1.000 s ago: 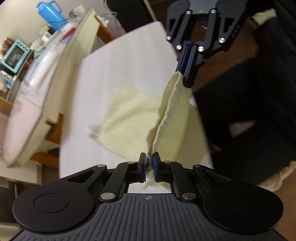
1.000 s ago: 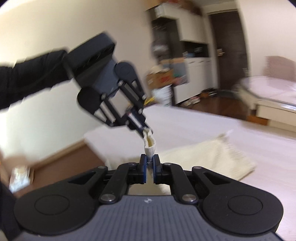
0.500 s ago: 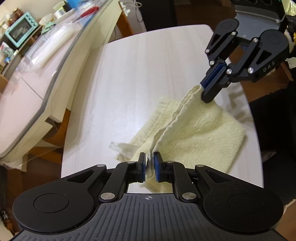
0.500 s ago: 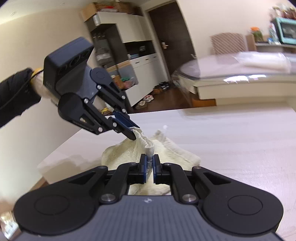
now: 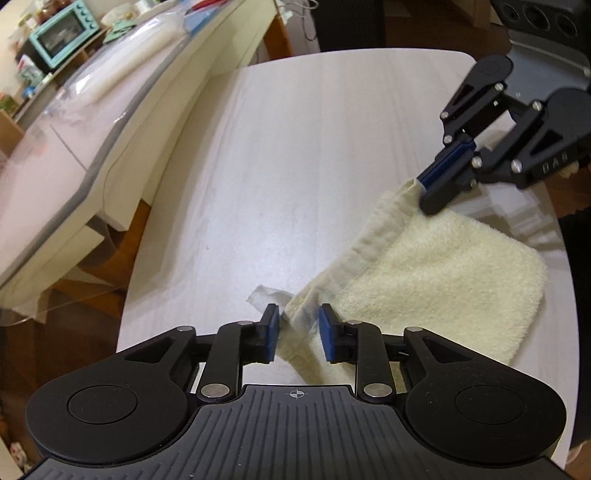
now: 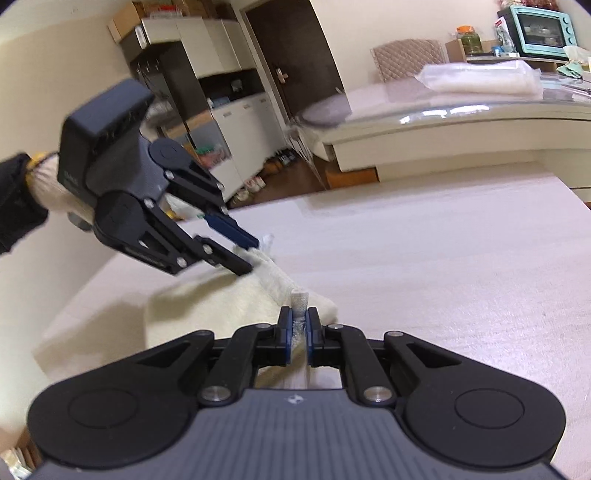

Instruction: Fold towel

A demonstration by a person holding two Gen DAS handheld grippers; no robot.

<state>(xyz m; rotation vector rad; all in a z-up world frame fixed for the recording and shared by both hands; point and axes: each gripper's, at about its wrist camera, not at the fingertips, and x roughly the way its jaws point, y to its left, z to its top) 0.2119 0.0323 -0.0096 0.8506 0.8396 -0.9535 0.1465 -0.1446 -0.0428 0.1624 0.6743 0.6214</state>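
Left gripper (image 5: 295, 334): letting go, jaws opening, blue pads standing clear on either side of the towel corner, nothing pinched.
Left gripper from the right wrist view (image 6: 245, 256): pointing down at the far corner, jaws apart, corner lying loose under the tips.
Right gripper (image 6: 298, 334): opening too, but only just; hem bunched upright between the pads, probably touching them yet, hard to call through the blur at the fingertips.
Right gripper from the left wrist view (image 5: 424, 194): tips down on the far hem corner, close to the table.
Towel (image 5: 443, 284): pale yellow, lying flat on the white table (image 5: 295, 166) near its right edge, doubled over, hemmed edge running between the two grippers.
Label tag (image 5: 264, 293): poking out white just beside the near corner.
Done: one fold laid, upper layer resting on the lower, corners brought down to the surface.
Left: releasing fully, backing both tools off, then likely another fold to halve it again, judging by how broad the piece lies.
Change from a second ago: held up off the table then, hem stretched taut in the air between two clamped grippers; down and flat now.
Change from half a second ago: ridge along the held edge gone, cloth settled, both sets of jaws clamped then and parting now, left ahead of right.
Background: turquoise toaster oven (image 6: 537, 29) on the far counter, untouched.
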